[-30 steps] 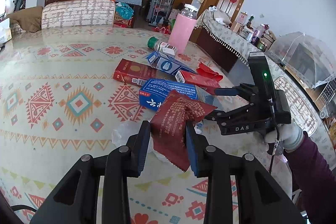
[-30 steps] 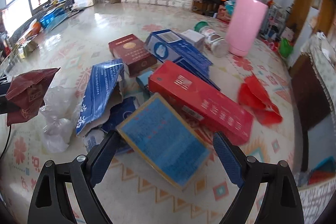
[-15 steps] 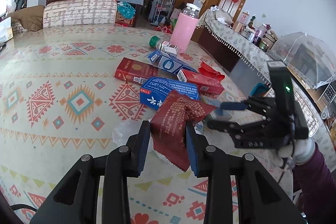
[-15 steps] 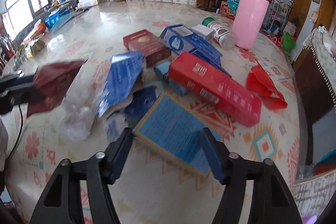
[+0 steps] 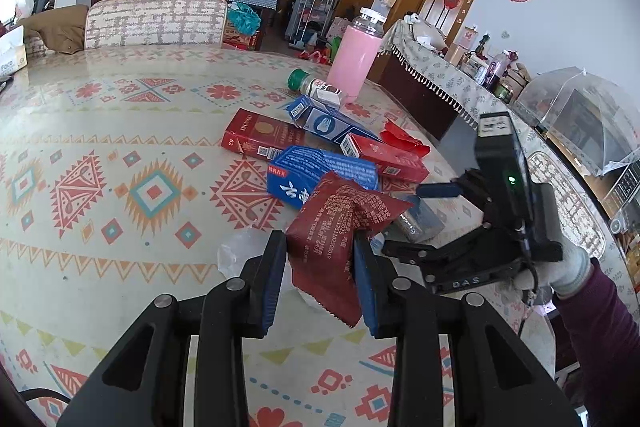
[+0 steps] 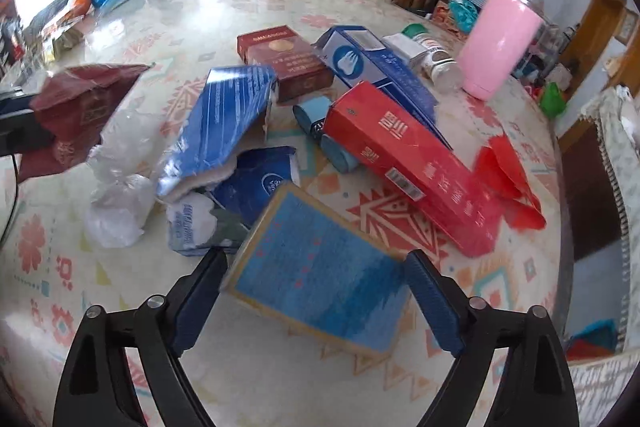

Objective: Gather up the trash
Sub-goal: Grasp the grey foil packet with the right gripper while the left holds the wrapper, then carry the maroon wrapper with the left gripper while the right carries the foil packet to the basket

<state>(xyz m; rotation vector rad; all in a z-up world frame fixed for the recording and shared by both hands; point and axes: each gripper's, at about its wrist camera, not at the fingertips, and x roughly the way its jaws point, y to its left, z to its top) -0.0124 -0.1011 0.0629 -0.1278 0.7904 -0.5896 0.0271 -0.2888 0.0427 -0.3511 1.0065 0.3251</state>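
Observation:
My left gripper [image 5: 320, 279] is shut on a dark red foil wrapper [image 5: 340, 227], held above the table; the wrapper also shows at the left of the right wrist view [image 6: 80, 107]. My right gripper [image 6: 316, 307] is open, its fingers either side of a flat blue box [image 6: 320, 275] lying on the table. It shows in the left wrist view [image 5: 440, 215] too. Trash lies in a heap: a long red carton [image 6: 408, 163], a dark red box [image 6: 284, 59], a blue-white carton [image 6: 376, 63], a blue packet [image 6: 224, 123] and clear plastic [image 6: 116, 195].
A pink tumbler [image 6: 500, 55] and a small lying jar [image 6: 432, 55] stand behind the heap. A red plastic piece [image 6: 508, 183] lies near the table's right edge. A patterned cloth covers the table [image 5: 100, 187]. A chair [image 5: 156, 23] stands at the far side.
My right gripper drew back and narrowed, then came forward again and opened wide around the flat blue box. My left gripper kept still with the wrapper.

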